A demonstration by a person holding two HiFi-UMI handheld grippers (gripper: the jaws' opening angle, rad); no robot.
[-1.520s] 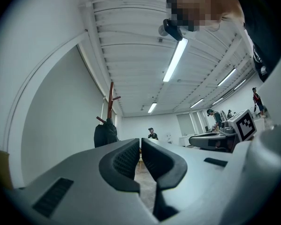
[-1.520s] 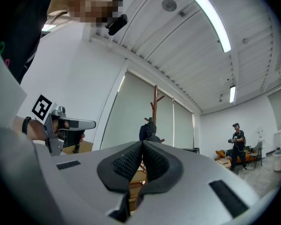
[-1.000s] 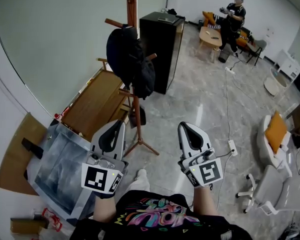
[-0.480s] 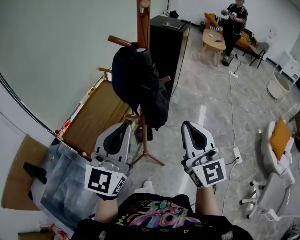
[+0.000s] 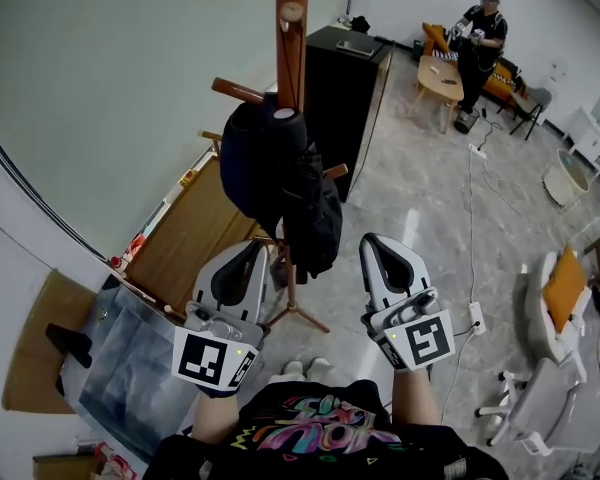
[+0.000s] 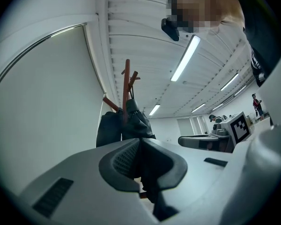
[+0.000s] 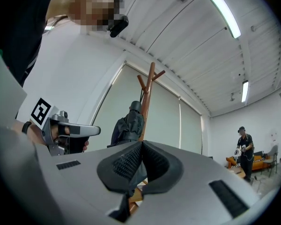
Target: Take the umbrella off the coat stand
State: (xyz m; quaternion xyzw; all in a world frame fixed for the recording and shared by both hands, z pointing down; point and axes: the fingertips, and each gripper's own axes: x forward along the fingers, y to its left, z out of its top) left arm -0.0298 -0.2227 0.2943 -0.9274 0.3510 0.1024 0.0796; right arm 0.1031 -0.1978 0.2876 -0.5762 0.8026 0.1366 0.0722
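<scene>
Dark folded umbrella is hanging on the wooden coat stand, up by its pegs. I'm holding left gripper and right gripper pinched closed, both empty, short of it, probably because reaching comes first.

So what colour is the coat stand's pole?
The coat stand's pole is reddish-brown wood, clearest in the head view.

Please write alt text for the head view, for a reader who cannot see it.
The left gripper and right gripper, both shut, point toward a wooden coat stand with a dark umbrella hanging on it; neither touches it.
</scene>
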